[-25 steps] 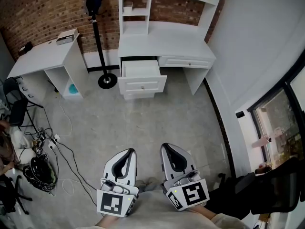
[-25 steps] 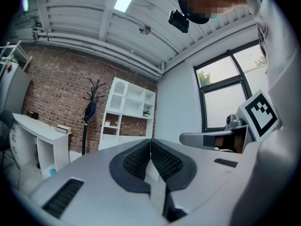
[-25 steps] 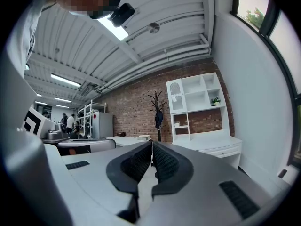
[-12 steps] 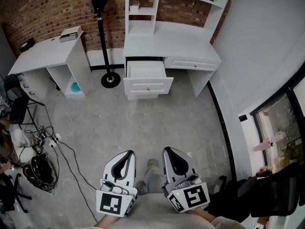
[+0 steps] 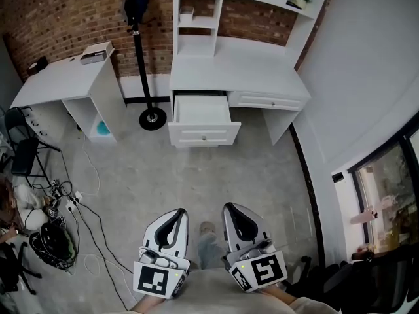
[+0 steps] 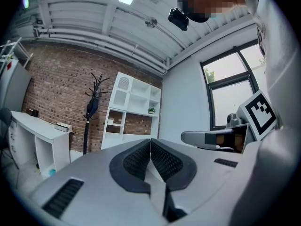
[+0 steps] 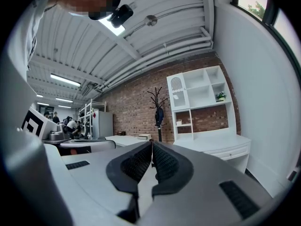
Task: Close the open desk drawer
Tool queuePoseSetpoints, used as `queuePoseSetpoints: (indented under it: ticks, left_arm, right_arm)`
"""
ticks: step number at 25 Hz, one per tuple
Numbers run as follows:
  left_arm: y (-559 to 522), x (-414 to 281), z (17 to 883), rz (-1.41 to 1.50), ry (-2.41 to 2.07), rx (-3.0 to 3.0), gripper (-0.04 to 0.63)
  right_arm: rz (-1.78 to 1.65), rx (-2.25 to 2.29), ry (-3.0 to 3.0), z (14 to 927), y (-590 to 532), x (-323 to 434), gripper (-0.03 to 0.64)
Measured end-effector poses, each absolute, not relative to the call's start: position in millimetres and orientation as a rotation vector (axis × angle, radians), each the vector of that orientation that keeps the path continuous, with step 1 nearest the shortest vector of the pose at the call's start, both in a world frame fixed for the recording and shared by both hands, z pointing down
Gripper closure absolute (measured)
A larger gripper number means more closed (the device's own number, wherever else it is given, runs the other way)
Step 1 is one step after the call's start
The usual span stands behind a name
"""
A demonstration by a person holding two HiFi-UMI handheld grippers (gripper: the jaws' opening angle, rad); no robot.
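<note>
A white desk (image 5: pixel 242 70) stands against the brick wall. Its left drawer (image 5: pixel 203 123) is pulled out, empty, with a small knob on its front. The drawer beside it (image 5: pixel 268 101) is closed. My left gripper (image 5: pixel 178 213) and right gripper (image 5: pixel 229 208) are held side by side low in the head view, well back from the desk across the floor. Both are shut with nothing between the jaws. In the left gripper view the pads (image 6: pixel 149 158) meet; in the right gripper view the pads (image 7: pixel 151 161) meet too, with the desk (image 7: pixel 225 147) ahead at the right.
A coat stand (image 5: pixel 149 113) rises just left of the desk. A second white desk (image 5: pixel 59 77) is further left. Cables and a black bag (image 5: pixel 55 241) lie on the floor at the left. A wall with windows (image 5: pixel 366 175) runs along the right. A shoe (image 5: pixel 208 229) shows between the grippers.
The desk and open drawer have drawn nearer and slid lower in the head view as the person walks toward them. Both grippers keep their pose and stay shut.
</note>
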State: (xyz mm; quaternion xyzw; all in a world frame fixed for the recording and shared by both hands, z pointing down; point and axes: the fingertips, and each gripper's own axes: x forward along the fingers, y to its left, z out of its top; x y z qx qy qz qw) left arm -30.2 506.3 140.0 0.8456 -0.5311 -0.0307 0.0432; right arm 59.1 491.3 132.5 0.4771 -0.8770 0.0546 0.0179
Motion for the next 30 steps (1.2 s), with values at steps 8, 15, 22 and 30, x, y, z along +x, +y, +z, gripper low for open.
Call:
queuePoseSetpoints:
  ticks: [8,15,22,30]
  left_arm:
    - [416.7,-6.0,123.3,-0.164,-1.656,2.576,0.577]
    - [367.9,13.2,115.8,-0.217,-1.723,2.498,0.578]
    - [338.3,15.4,115.6,-0.186,-1.769,2.492,0.578]
    - [314.5,17.8,128.6,-0.073,-1.718,2.523,0.578]
  right_arm:
    - [0.094,1.414,-2.792,118.0,400.5,74.1,0.586]
    - [0.096,1.368,-2.831,117.3,345.3,93.4,0.586]
    - [0.105,1.334,-2.840,120.3,316.9,98.6,0.586]
    - [0.168,1.376,-2.822,131.0,290.8,103.3,0.586]
